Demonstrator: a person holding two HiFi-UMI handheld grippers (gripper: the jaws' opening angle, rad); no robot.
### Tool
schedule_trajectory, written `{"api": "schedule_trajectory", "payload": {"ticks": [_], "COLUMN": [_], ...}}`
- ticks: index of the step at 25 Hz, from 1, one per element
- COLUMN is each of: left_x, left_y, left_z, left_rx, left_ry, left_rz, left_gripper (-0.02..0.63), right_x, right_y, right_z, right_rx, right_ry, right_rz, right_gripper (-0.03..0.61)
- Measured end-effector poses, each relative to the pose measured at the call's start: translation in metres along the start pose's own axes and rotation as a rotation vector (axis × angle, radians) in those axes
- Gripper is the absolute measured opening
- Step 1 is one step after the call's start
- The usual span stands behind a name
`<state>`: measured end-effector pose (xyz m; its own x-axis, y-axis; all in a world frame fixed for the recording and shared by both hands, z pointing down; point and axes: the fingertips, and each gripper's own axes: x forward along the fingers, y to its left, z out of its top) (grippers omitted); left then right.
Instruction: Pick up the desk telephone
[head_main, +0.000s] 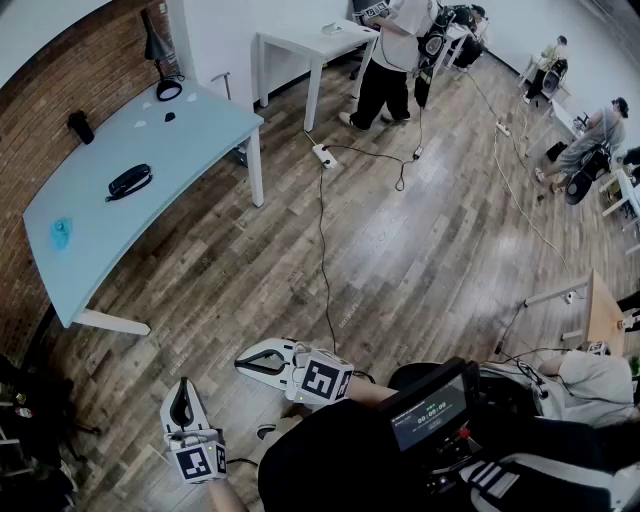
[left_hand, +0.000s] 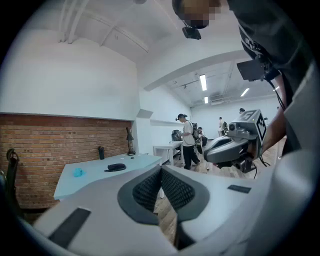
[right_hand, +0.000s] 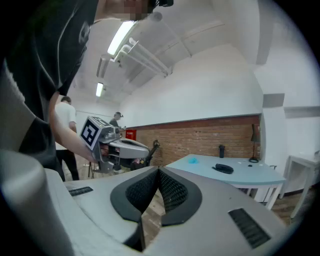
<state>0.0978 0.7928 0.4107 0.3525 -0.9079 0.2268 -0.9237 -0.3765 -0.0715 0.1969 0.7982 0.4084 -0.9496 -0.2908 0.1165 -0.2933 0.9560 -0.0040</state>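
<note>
Left gripper (head_main: 183, 392), right gripper (head_main: 252, 363): grey, textured jaws pressed together, empty, low over the wood-plank floor (head_main: 420, 260). White power strip (head_main: 323, 155), black cable, on the floor beyond. Pale blue bench (head_main: 190, 125), smooth, curved, against the brick wall (head_main: 55, 95). Black desk telephone (head_main: 130, 181) lies mid-bench, well apart from both grippers. Blue lump (head_main: 61, 232), black bottle (head_main: 80, 126) and black lamp (head_main: 160, 62) share the bench.

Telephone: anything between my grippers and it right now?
Nothing visible. Only floor and bare table lie between the telephone and the left gripper or right gripper, both shut and empty. The blue thing sits aside.
</note>
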Motion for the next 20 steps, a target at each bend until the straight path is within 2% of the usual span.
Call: {"api": "schedule_trajectory", "payload": {"ticks": [5,9,12,14,17,20], "left_x": [0.038,0.05,0.061,0.065,0.08,0.095], "left_y": [-0.016,-0.012,0.005,0.024,0.054,0.083], "left_z": [0.012,0.005,-0.003,-0.008,-0.006,0.0], "left_rx": [0.0,0.009,0.011,0.047,0.102,0.103], "left_ry": [-0.01,0.012,0.004,0.013,0.015,0.005], "left_rz": [-0.007,-0.037,-0.054,-0.068,-0.103,-0.116], "left_gripper": [0.026,0.026,0.026,0.026,0.026,0.026], "right_x": [-0.005,0.005,0.024,0.038,0.061,0.086], "right_y": [-0.037,-0.054,-0.068,-0.071,-0.084,-0.096], "right_z": [-0.013,-0.018,-0.019,-0.018,-0.004,0.013], "right_rx": [-0.01,0.004,0.008,0.005,-0.028,-0.031], "right_ry": [0.022,0.019,0.019,0.042,0.04,0.015], "right_rz": [-0.017,-0.042,-0.038,-0.029,-0.055,-0.044], "right_gripper": [0.017,0.017,0.017,0.017,0.017,0.017]}}
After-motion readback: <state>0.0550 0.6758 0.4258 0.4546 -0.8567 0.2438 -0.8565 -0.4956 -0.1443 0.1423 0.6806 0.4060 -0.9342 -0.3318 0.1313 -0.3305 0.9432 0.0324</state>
